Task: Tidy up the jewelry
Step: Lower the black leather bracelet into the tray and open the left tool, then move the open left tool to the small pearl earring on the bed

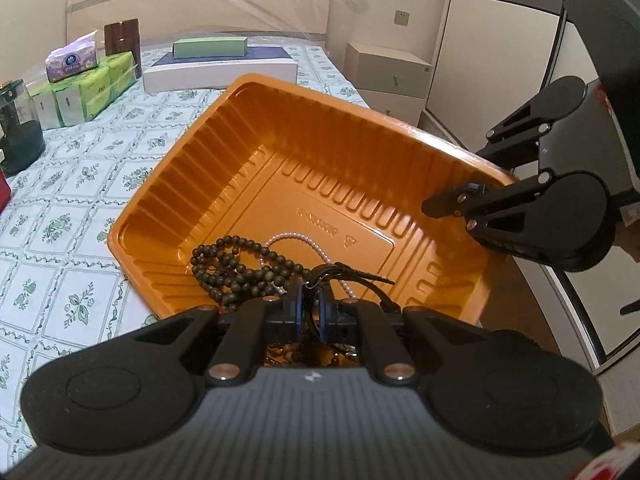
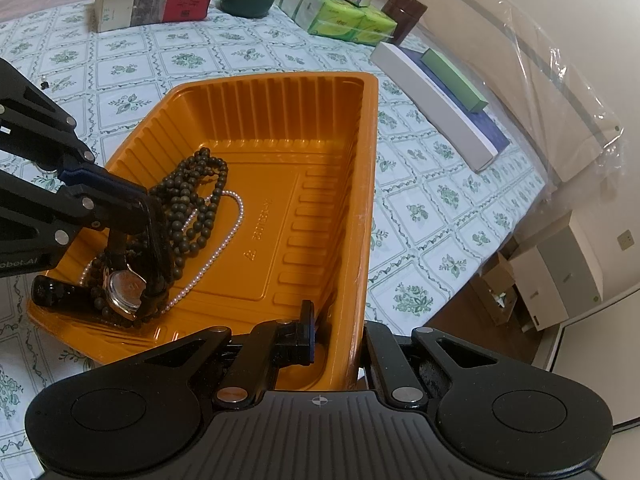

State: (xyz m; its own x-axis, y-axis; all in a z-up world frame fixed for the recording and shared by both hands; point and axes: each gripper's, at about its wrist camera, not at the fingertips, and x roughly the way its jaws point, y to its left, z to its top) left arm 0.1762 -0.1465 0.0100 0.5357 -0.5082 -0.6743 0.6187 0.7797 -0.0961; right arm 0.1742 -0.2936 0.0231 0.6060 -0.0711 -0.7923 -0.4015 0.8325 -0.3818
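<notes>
**Desk:** What does the right wrist view show, left to right?

**Photographer:** At left centre, the left gripper has its jaws pinched on the black strap of a wristwatch, which hangs low over dark wooden beads and a pearl strand in the lower left of the orange tray. At bottom centre, the right gripper is clamped on the tray's near wall.

**Desk:** Which step?

**Photographer:** Apparently placing the watch. Next likely calls for spreading the left jaws while the tray is braced.

Left gripper and right gripper angled downward (jaws nearly closed).
</notes>
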